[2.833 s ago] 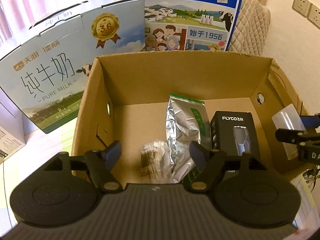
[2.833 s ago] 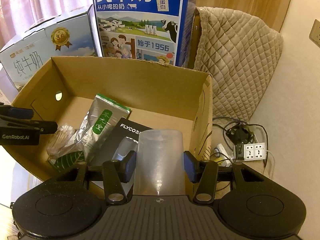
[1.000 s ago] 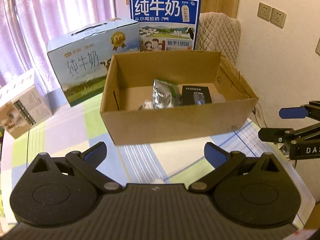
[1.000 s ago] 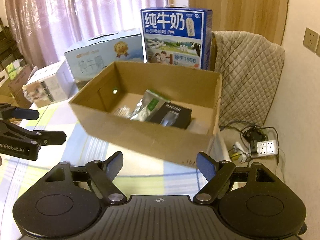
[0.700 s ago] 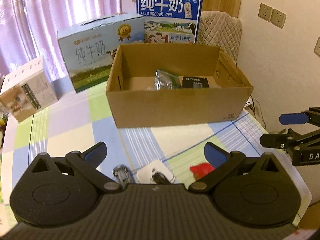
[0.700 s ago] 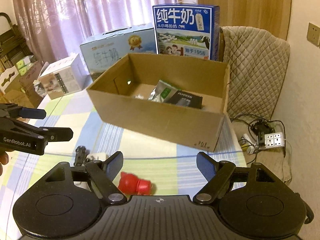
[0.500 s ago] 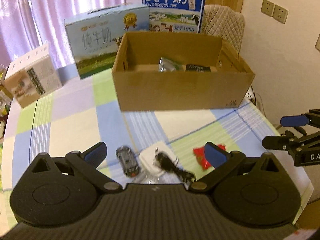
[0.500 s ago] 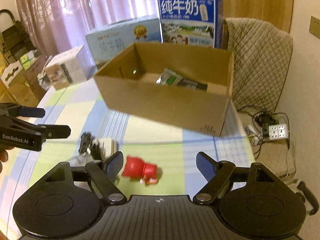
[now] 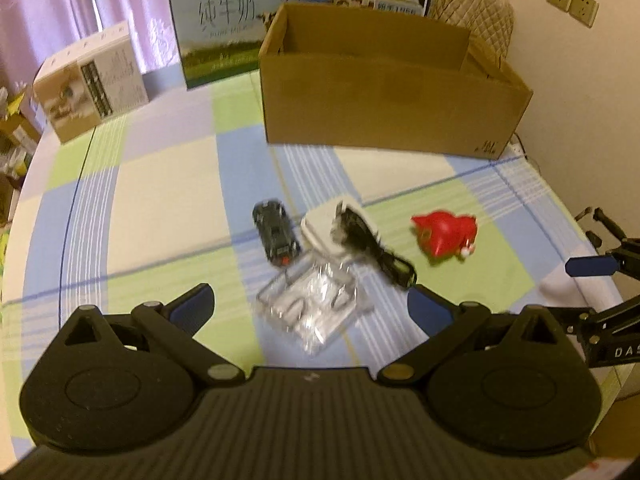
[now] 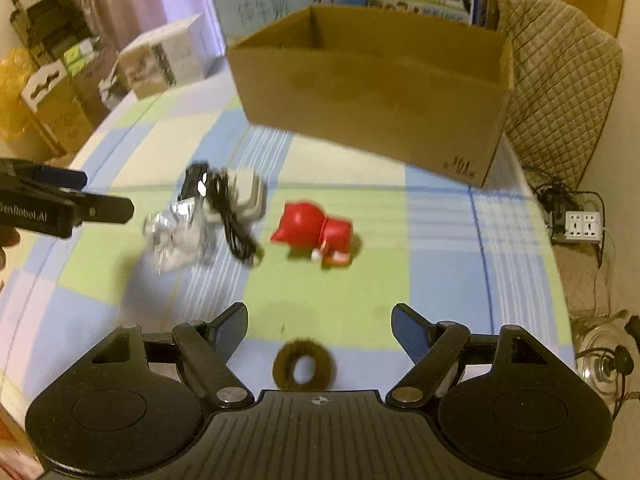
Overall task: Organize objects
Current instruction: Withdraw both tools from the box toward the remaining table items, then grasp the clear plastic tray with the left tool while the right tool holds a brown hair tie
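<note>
A cardboard box stands at the far side of the checked tablecloth; it also shows in the right wrist view. In front of it lie a black toy car, a white charger with a black cable, a clear plastic package, and a red toy. A brown hair ring lies just before my right gripper, which is open and empty. My left gripper is open and empty, above the clear package.
Two milk cartons stand behind the box, and a white carton at the far left. A quilted chair and a power strip on the floor are to the right of the table.
Both grippers have pulled back from the box and lowered toward the table. The loose objects in front of the box have come into view. The clear cup is no longer in the right gripper.
</note>
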`<state>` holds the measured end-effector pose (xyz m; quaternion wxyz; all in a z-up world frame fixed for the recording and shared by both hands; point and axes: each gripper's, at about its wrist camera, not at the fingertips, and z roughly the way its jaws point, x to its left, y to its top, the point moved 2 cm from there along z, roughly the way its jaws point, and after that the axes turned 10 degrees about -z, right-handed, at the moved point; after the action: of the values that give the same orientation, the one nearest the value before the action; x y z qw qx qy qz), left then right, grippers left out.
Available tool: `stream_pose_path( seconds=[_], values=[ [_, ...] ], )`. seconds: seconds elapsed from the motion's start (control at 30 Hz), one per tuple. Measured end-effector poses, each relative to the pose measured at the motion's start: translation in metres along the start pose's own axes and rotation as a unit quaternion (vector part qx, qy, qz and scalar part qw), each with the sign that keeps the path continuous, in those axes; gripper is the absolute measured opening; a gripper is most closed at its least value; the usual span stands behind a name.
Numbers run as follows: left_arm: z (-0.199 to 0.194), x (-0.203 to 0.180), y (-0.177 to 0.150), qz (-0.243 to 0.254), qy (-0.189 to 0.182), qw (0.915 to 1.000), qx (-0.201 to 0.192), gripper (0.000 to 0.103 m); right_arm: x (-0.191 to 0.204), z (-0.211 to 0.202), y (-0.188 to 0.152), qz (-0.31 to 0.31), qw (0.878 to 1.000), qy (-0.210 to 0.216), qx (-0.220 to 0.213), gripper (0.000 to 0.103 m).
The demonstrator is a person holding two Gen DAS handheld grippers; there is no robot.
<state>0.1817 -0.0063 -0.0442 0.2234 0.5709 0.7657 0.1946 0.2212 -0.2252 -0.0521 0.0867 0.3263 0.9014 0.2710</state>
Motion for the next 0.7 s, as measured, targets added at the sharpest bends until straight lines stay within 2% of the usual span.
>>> stream_pose_path(
  seconds=[0.3, 0.7],
  values=[
    [0.013, 0.009, -0.018, -0.012, 0.010, 0.9996, 0.025, 0.099, 0.009, 0.021, -0.025, -0.018, 0.999, 0.014, 0.032, 0.066],
    [0.026, 0.012, -0.026, -0.015, 0.015, 0.9988, 0.044, 0.098, 0.022, 0.050, -0.028, -0.049, 0.998, 0.001, 0.050, 0.052]
  ],
)
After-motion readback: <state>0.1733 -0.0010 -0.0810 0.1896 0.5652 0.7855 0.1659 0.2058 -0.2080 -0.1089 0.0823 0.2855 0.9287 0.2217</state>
